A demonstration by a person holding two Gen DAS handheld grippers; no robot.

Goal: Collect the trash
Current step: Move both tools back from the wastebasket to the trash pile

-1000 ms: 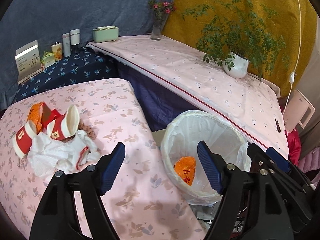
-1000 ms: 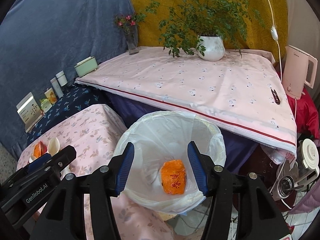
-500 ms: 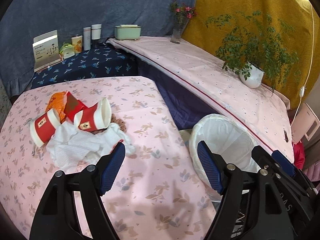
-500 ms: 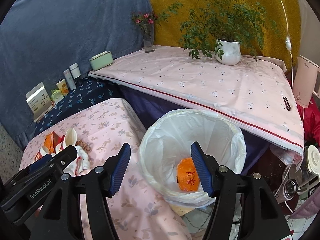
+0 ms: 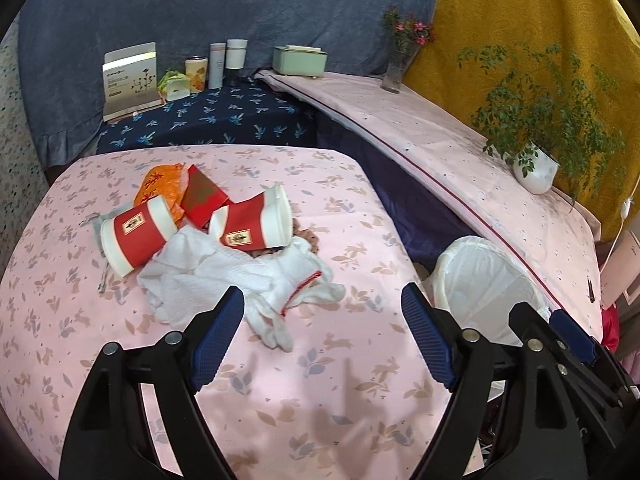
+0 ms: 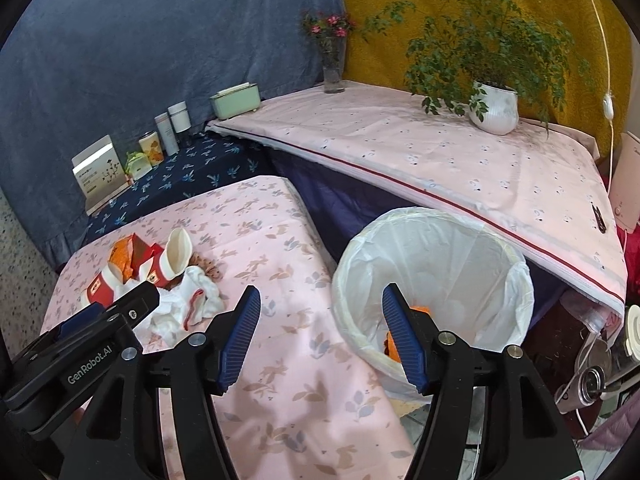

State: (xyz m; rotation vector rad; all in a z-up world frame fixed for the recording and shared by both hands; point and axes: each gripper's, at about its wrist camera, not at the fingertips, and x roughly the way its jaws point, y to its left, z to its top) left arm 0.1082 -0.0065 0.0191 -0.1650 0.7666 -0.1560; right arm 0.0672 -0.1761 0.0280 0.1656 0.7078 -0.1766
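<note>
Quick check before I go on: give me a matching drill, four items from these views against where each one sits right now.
Items:
1. orange wrapper
2. white glove
3. potted plant
4. green box

Places:
A. far corner, by the blue backdrop
B. inside the lined bin
C. on the long pale tablecloth, against the yellow wall
D. on the floral cloth, below the two red paper cups

Pairs: 1-B, 2-D, 3-C, 4-A

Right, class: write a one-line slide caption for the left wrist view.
Open left gripper above pink floral tablecloth, facing red-and-white paper cups, crumpled white tissue and white-lined bin.
</note>
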